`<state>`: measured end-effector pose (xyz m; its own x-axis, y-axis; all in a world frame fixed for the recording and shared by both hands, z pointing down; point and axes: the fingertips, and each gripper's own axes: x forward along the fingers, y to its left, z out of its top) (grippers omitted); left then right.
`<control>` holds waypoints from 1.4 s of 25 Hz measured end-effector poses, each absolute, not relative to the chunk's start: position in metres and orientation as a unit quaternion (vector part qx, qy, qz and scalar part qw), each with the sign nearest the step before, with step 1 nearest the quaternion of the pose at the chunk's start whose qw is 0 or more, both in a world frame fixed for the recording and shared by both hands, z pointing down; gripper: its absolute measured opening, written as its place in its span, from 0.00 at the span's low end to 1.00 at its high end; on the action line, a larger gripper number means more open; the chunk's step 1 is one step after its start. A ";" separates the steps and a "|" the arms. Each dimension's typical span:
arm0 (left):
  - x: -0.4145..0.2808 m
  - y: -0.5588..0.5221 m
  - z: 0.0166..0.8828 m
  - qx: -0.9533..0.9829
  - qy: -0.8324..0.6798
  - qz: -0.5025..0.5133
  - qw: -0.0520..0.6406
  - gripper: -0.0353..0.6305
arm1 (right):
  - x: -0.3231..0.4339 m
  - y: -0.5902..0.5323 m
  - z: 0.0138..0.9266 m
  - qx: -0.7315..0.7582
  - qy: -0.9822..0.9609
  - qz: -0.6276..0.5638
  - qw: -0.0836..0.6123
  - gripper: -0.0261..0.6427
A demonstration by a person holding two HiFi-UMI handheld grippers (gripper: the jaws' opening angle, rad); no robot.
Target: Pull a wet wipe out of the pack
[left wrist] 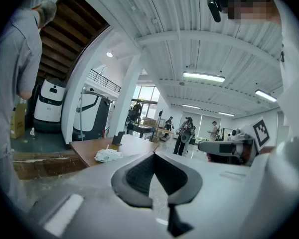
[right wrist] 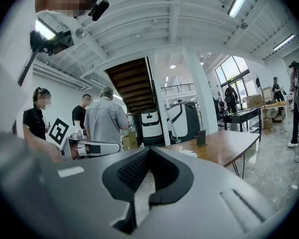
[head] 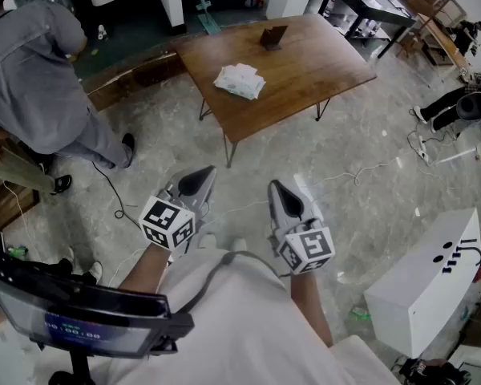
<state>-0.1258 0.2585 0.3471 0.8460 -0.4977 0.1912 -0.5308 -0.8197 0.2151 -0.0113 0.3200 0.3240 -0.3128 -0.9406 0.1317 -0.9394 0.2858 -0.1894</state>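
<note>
A white wet wipe pack [head: 239, 80] lies near the middle of a brown wooden table [head: 305, 70] at the top of the head view, with a small dark stand [head: 273, 36] behind it. My left gripper [head: 200, 176] and right gripper [head: 277, 189] hang side by side close to my body, over the stone floor and well short of the table. Both point roughly level toward it, jaws together with nothing between them. The pack [left wrist: 108, 156] shows small and far off in the left gripper view, beyond the left gripper [left wrist: 154, 155]. It is a thin white sliver [right wrist: 189, 153] past the right gripper [right wrist: 149, 150].
A person in grey [head: 32, 79] stands at the left beside a low wooden bench [head: 132, 74]. Cables [head: 116, 207] trail over the floor. A white box [head: 433, 287] sits at the right, a screen [head: 72, 311] at the bottom left, and a dark table [head: 369, 2] at the far right.
</note>
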 end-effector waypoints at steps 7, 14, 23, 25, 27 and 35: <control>-0.133 0.257 0.352 0.948 -0.284 0.071 0.127 0.06 | -0.006 0.325 0.331 -0.593 0.795 -0.131 0.008 0.05; -0.138 0.257 0.354 0.950 -0.276 0.072 0.128 0.06 | -0.001 0.330 0.335 -0.596 0.789 -0.150 0.025 0.05; -0.156 0.248 0.356 0.951 -0.278 0.057 0.126 0.06 | -0.017 0.325 0.343 -0.596 0.785 -0.166 0.030 0.05; -0.163 0.245 0.356 0.950 -0.278 0.056 0.129 0.06 | -0.025 0.323 0.343 -0.596 0.786 -0.164 0.022 0.05; -0.172 0.242 0.359 0.949 -0.278 0.059 0.134 0.06 | -0.035 0.321 0.345 -0.597 0.786 -0.159 0.010 0.05; -0.198 0.242 0.379 0.943 -0.284 0.073 0.154 0.06 | -0.052 0.314 0.355 -0.599 0.783 -0.165 0.001 0.05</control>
<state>-0.1978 0.2419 0.3789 0.8278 -0.5138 0.2254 -0.5588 -0.7909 0.2495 -0.0519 0.3143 0.3546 -0.2814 -0.9394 0.1958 -0.9387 0.2272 -0.2593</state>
